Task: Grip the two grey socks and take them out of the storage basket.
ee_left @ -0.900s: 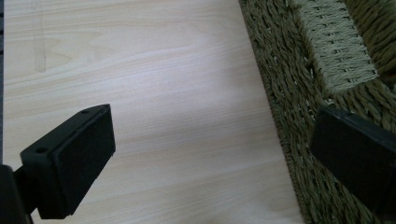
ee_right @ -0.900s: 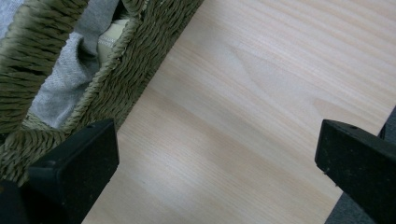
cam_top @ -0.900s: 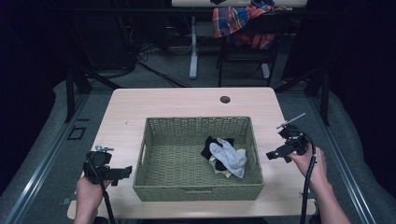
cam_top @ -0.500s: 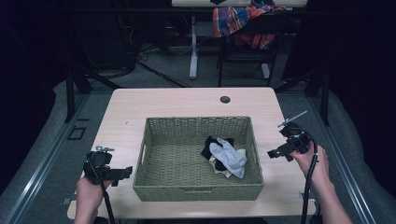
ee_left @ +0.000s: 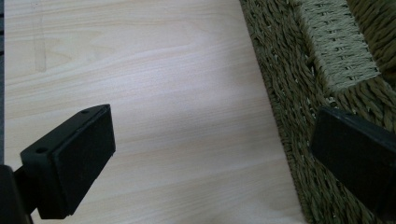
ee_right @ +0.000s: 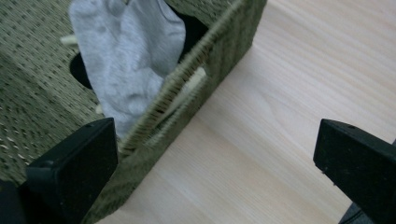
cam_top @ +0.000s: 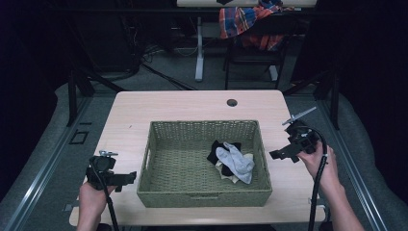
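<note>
A pale wooden worktop (cam_top: 144,115) (round cable hole (cam_top: 232,102) near its far edge) is carrying a woven basket (cam_top: 202,195) at its middle.

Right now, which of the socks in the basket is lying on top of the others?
The light grey sock lies on top. It covers part of the black sock behind it and the cream one beneath, inside the woven basket.

We note the pale wooden table (cam_top: 144,115): smooth, matt laminate with faint grain. The olive-green woven basket (cam_top: 202,197) is rough, coarse twisted fibre, matt. Inside it, the light grey sock (cam_top: 235,162) looks like soft, slightly fuzzy knit cloth, lying on a black cloth piece (cam_top: 219,150). The jaw pads of the right gripper (ee_right: 215,163) are matt black plastic or rubber, as are the left gripper's (ee_left: 210,163).
</note>
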The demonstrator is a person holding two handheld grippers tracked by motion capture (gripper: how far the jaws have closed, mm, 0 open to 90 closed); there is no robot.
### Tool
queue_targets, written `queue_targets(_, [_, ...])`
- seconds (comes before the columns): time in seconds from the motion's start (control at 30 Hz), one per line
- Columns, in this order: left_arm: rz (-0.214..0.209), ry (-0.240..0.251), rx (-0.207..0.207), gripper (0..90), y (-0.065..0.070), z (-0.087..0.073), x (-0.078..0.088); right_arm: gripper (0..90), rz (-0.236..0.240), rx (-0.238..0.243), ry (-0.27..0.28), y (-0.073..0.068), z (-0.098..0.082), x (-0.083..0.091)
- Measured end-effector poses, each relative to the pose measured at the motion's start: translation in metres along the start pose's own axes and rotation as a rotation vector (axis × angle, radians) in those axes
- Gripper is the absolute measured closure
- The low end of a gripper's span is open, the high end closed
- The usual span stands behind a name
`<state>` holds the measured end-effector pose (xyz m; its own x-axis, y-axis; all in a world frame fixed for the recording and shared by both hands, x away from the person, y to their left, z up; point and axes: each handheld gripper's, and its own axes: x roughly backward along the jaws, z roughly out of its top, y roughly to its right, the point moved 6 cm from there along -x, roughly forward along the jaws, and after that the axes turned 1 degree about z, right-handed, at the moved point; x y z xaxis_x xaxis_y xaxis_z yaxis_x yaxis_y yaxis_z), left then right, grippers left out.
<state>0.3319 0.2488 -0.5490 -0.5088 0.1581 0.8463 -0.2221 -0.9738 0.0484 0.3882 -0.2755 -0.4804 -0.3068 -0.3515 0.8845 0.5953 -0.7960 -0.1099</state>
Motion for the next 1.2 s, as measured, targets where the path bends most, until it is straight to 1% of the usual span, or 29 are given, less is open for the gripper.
queue_targets(0.03, [0.001,-0.001,0.000,0.4,0.000,0.000,0.000,0.0,0.002,-0.003,0.016,-0.002,0.002,0.001])
queue_targets(0.07, [0.002,0.002,0.001,0.4,-0.001,0.000,0.000,0.0,0.015,-0.002,0.021,-0.005,0.005,0.002])
queue_targets(0.2, [0.004,0.000,-0.006,0.4,-0.001,0.000,0.000,0.0,0.038,0.011,0.037,-0.011,0.016,0.006])
queue_targets(0.23, [0.004,0.003,-0.003,0.4,-0.001,0.000,0.001,0.0,0.045,0.012,0.049,-0.013,0.020,0.006])
queue_targets(0.33, [0.005,0.001,-0.001,0.4,-0.004,-0.001,0.001,0.0,0.061,0.021,0.051,-0.020,0.031,0.005])
queue_targets(0.37, [0.004,0.001,0.002,0.4,-0.005,0.000,0.001,0.0,0.073,0.025,0.054,-0.023,0.035,0.003])
queue_targets(0.47, [0.007,0.011,0.014,0.4,-0.008,-0.001,0.002,0.0,0.075,0.041,0.033,-0.029,0.043,-0.004])
queue_targets(0.53, [0.005,0.014,0.013,0.4,-0.008,-0.001,0.003,0.0,0.074,0.053,0.012,-0.032,0.049,-0.010])
queue_targets(0.57, [0.003,0.015,0.009,0.4,-0.007,0.000,0.003,0.0,0.080,0.055,-0.005,-0.036,0.056,-0.016])
queue_targets(0.6, [0.003,0.015,0.009,0.4,-0.007,0.000,0.003,0.0,0.080,0.055,-0.005,-0.036,0.056,-0.016])
queue_targets(0.63, [-0.002,0.016,0.009,0.4,-0.006,0.000,0.003,0.0,0.092,0.065,-0.025,-0.040,0.062,-0.024])
queue_targets(0.67, [-0.002,0.016,0.009,0.4,-0.006,0.000,0.003,0.0,0.092,0.065,-0.025,-0.040,0.062,-0.024])
queue_targets(0.7, [-0.002,0.015,0.008,0.4,-0.006,0.000,0.003,0.0,0.094,0.059,-0.022,-0.042,0.064,-0.030])
queue_targets(0.77, [-0.001,0.015,0.009,0.4,-0.006,0.000,0.002,0.0,0.101,0.064,-0.041,-0.045,0.067,-0.037])
queue_targets(0.83, [-0.001,0.014,0.009,0.4,-0.006,0.000,0.002,0.1,0.110,0.059,-0.052,-0.046,0.070,-0.043])
queue_targets(0.9, [-0.003,0.011,0.006,0.4,-0.005,0.000,0.002,0.1,0.106,0.067,-0.078,-0.046,0.072,-0.048])
queue_targets(0.93, [-0.002,0.010,0.005,0.4,-0.005,0.000,0.002,1.4,0.115,0.059,-0.083,-0.048,0.075,-0.053])
queue_targets(1.0, [-0.002,0.010,0.003,0.4,-0.004,0.000,0.001,1.7,0.117,0.061,-0.091,-0.049,0.076,-0.056])
queue_targets(1.03, [-0.003,0.010,0.004,0.4,-0.004,0.000,0.002,3.0,0.121,0.057,-0.094,-0.052,0.076,-0.062])
queue_targets(1.1, [-0.002,0.012,0.005,0.4,-0.005,0.000,0.002,5.3,0.113,0.078,-0.123,-0.053,0.075,-0.068])
queue_targets(1.13, [-0.002,0.012,0.006,0.4,-0.005,0.000,0.002,6.4,0.110,0.081,-0.136,-0.053,0.074,-0.070])
queue_targets(1.2, [-0.004,0.010,0.005,0.4,-0.005,0.000,0.002,11.4,0.094,0.066,-0.139,-0.053,0.073,-0.075])
